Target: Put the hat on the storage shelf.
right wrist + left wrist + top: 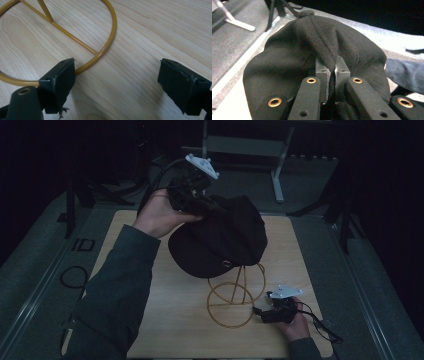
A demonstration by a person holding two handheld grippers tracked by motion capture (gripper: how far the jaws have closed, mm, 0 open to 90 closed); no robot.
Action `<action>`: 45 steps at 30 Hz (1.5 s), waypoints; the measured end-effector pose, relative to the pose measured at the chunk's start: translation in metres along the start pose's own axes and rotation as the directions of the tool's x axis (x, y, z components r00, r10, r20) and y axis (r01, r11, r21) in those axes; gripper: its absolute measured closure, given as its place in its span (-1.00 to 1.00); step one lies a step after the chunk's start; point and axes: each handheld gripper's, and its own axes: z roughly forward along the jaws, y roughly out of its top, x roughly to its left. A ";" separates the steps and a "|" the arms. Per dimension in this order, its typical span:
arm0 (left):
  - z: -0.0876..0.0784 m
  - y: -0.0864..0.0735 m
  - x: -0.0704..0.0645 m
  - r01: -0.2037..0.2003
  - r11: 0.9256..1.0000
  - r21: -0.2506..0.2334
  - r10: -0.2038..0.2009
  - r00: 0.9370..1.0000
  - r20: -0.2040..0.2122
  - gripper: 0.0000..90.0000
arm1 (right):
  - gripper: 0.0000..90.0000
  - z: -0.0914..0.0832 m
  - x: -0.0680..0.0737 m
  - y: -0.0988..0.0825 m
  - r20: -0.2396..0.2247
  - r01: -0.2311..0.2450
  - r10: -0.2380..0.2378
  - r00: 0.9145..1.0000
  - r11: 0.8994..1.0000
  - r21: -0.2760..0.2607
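Observation:
A black cap (pixel 225 237) hangs above the wooden table (pixel 165 320), over a yellow wire stand (pixel 235 295). My left gripper (pixel 200 202) is shut on the cap's fabric at its upper left. In the left gripper view the cap (pixel 294 50) bunches into a fold pinched between the two pads (pixel 322 72). My right gripper (pixel 262 312) rests low on the table just right of the stand's base ring, jaws wide apart and holding nothing. In the right gripper view the stand's ring (pixel 105 47) curves past the left fingertip (pixel 62 75), and bare wood lies between the jaws.
The table sits on grey carpet. A metal frame leg (pixel 277 175) stands behind the table, dark tripod legs (pixel 345 215) at the back right. A black cable loop (pixel 72 276) lies on the floor at the left. The right gripper's cable (pixel 325 327) trails to the table's right edge.

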 end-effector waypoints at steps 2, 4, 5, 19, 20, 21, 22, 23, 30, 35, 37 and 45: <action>0.006 0.003 -0.006 -0.018 1.000 0.005 0.018 1.000 0.022 0.88 | -0.69 0.000 0.000 0.000 0.000 0.000 0.000 1.000 1.000 0.000; 0.012 0.005 -0.013 -0.038 0.999 0.015 0.038 0.999 0.038 0.88 | -0.69 0.000 0.000 0.000 0.000 0.000 0.000 1.000 1.000 0.000; 0.015 0.006 -0.016 -0.053 0.998 0.027 0.051 0.998 0.045 0.88 | -0.69 0.000 0.000 0.000 0.002 0.000 0.000 1.000 1.000 0.000; 0.047 -0.013 -0.033 -0.110 0.986 0.123 0.097 0.990 0.107 0.87 | -0.69 0.000 0.000 0.000 0.000 0.001 -0.001 1.000 1.000 0.000; 0.051 -0.017 -0.034 -0.106 0.986 0.132 0.092 0.989 0.113 0.87 | -0.69 0.000 0.000 0.000 0.000 0.000 0.000 1.000 1.000 0.001; 0.055 -0.020 -0.034 -0.110 0.983 0.147 0.094 0.989 0.111 0.87 | -0.69 0.000 0.000 0.000 0.002 0.004 -0.004 1.000 1.000 -0.002; 0.059 -0.024 -0.035 -0.111 0.981 0.156 0.095 0.990 0.108 0.87 | -0.69 0.000 0.000 0.000 0.003 0.005 -0.005 1.000 1.000 0.000; 0.062 -0.027 -0.035 -0.115 0.980 0.164 0.098 0.989 0.109 0.86 | -0.69 0.000 0.000 0.000 0.003 0.002 -0.002 1.000 1.000 -0.001; 0.077 -0.036 -0.038 -0.133 0.975 0.181 0.106 0.983 0.150 0.80 | -0.69 0.000 0.000 0.000 0.003 0.003 -0.003 1.000 1.000 0.001; 0.083 -0.038 -0.040 -0.126 0.975 0.184 0.102 0.986 0.133 0.71 | -0.69 0.000 0.000 0.000 0.005 0.008 -0.008 1.000 1.000 -0.001; 0.084 -0.040 -0.039 -0.118 0.974 0.192 0.096 0.988 0.120 0.63 | -0.69 0.000 0.000 0.000 0.004 0.006 -0.006 1.000 1.000 -0.002; 0.086 -0.050 -0.032 -0.068 0.981 0.183 0.059 0.997 0.055 -0.09 | -0.69 0.000 0.000 0.000 0.004 0.005 -0.005 1.000 1.000 -0.002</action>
